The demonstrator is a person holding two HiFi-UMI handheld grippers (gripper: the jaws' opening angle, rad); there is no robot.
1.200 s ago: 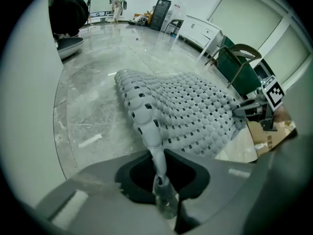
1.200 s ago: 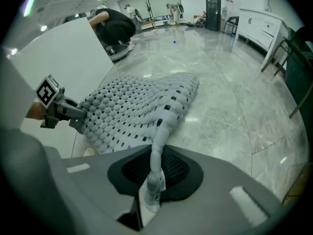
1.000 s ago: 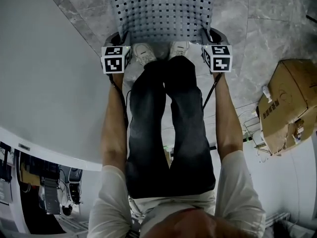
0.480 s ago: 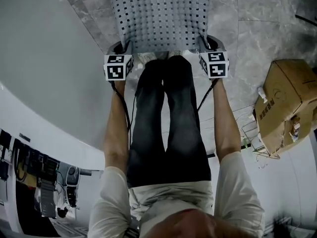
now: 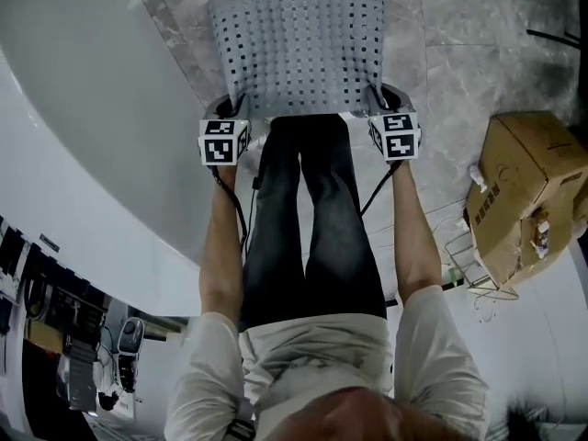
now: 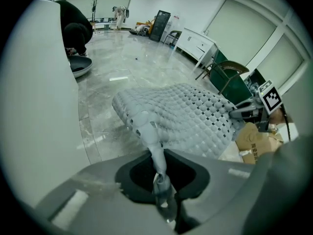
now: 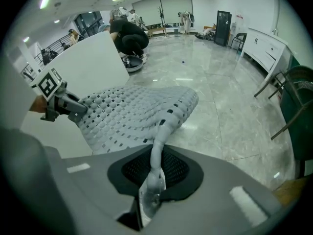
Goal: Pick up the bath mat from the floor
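The bath mat [image 5: 299,39] is being held up by its near edge above the marble floor [image 5: 478,26], spread between the two grippers and reaching out beyond their fingertips. One near corner is being pinched between the closed fingers of the left gripper [image 6: 164,199], the rubber squeezed into a narrow twisted strip there. The other near corner is being clamped the same way by the right gripper [image 7: 149,199]. A cardboard box [image 5: 528,191] is lying well outside the right fingers.
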